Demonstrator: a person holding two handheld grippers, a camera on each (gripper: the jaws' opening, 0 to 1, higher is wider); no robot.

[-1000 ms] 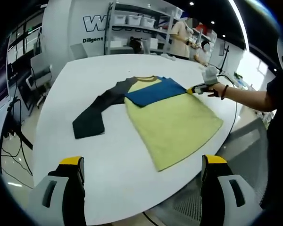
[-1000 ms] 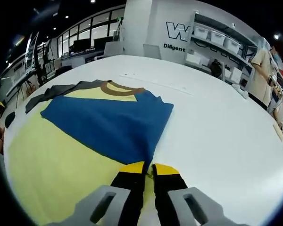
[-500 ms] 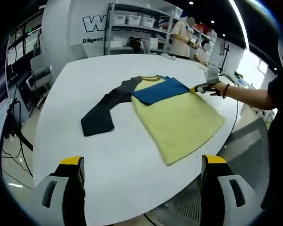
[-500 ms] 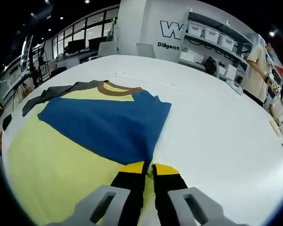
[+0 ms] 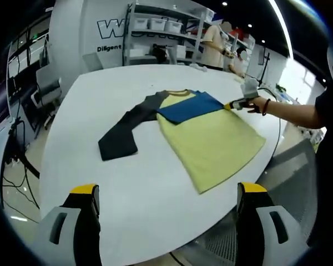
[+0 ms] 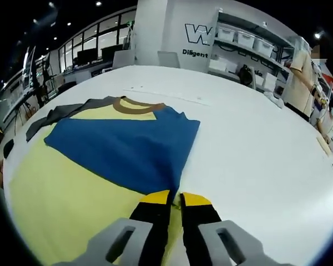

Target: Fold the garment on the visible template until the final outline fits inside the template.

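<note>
A yellow shirt [image 5: 211,141] lies flat on the round white table [image 5: 89,100], its brown collar [image 6: 134,105] at the far end. Its blue sleeve [image 6: 119,147] is folded across the chest. The dark grey sleeve [image 5: 125,130] stretches out to the left. My right gripper [image 6: 175,195] is shut on the edge of the blue sleeve; in the left gripper view the right gripper [image 5: 233,105] sits at the shirt's right shoulder, held by a hand. My left gripper [image 5: 166,191] stands open at the table's near edge, well short of the shirt, nothing between its jaws.
Shelving [image 5: 166,33] with white bins stands behind the table, and a person [image 5: 213,44] stands by it. Chairs [image 5: 50,83] are at the left of the table. A person's arm [image 5: 291,113] reaches in from the right. Small items [image 6: 326,147] lie near the table's far right edge.
The shirt has slid a little across the table with the right gripper still shut on the blue sleeve. The left gripper stays open in the same place.
</note>
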